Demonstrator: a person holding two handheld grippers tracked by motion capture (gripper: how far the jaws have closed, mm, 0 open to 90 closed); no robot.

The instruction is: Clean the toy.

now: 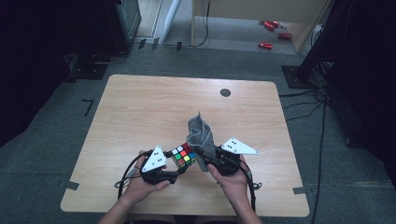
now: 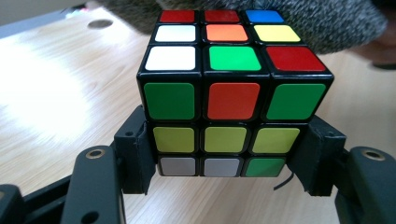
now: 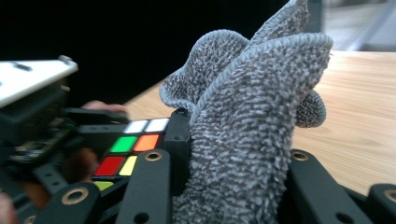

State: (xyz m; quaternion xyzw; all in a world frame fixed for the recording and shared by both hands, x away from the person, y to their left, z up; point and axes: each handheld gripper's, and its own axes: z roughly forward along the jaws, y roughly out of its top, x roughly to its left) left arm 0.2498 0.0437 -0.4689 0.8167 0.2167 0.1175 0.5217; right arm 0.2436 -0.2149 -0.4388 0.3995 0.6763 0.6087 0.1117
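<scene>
The left gripper (image 1: 180,169) has the cube (image 1: 183,155) clamped low on its sides, the jaws squeezing the bottom two layers while the top layer stands clear above them, as the left gripper view makes plain on the cube (image 2: 233,93). Over on the other side, the right gripper (image 1: 205,161) is closed tight on a bunched grey cloth (image 1: 201,135), and in the right gripper view that cloth (image 3: 247,130) rises in a ruffled wad straight up from between the jaws. This looks like the wiping step: one hand steadies the cube just above the table (image 1: 140,112), the other brings the cloth in against it. The cube sits directly beside the right gripper, on its left, and the cloth appears to be at or brushing the cube's far face; whether it truly touches is hard to call, since the folds hide the contact line. The cloth's upper end sticks up well above the cube. Both grippers hover near the front edge of the table, close in front of the person. What comes next, by my read, needs the right hand to drag the cloth across the top and side faces with light pressure, while the left keeps its grip firm so the cube doesn't twist or slip out. Too hard a push could rotate the free top layer.
</scene>
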